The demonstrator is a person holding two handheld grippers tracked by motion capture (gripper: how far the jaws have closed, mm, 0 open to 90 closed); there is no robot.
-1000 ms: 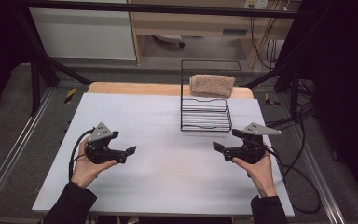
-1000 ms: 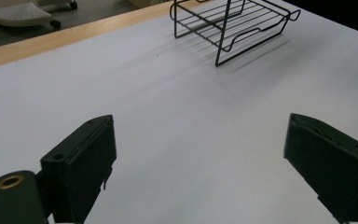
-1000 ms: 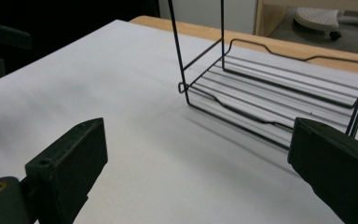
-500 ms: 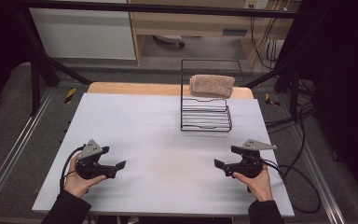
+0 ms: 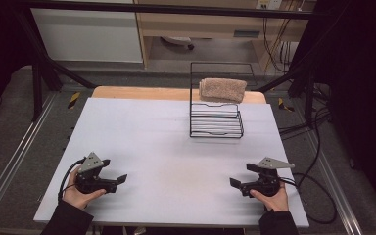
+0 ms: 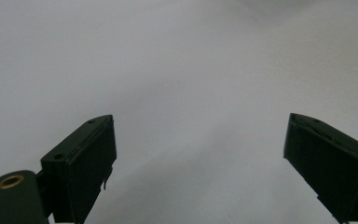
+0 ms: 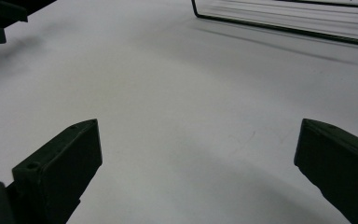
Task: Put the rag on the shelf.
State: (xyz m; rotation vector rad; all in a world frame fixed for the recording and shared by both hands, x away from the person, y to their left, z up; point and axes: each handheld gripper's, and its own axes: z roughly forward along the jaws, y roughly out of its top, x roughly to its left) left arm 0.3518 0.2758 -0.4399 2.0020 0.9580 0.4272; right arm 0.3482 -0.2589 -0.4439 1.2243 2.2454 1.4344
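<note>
A folded tan towel (image 5: 222,89) lies on the top shelf of a black wire rack (image 5: 215,125) at the back of the white table (image 5: 176,147). My left gripper (image 5: 113,170) rests low near the front left, held by a hand, jaws open and pointing right with nothing between them. In the left gripper view its jaws (image 6: 198,140) stand wide apart over bare table. My right gripper (image 5: 241,175) sits near the front right, open and empty, pointing left. The right gripper view (image 7: 198,144) has the rack's base (image 7: 284,23) at the top right.
A wooden strip (image 5: 142,93) runs along the table's far edge behind the rack. Cables (image 5: 318,196) trail off the right side. Metal rails (image 5: 10,166) flank the table. The left gripper (image 7: 0,16) appears at the top left of the right gripper view.
Both hands have drawn back toward the near edge of the table and come down lower. Both grippers stay open and empty. The towel and rack have not moved.
</note>
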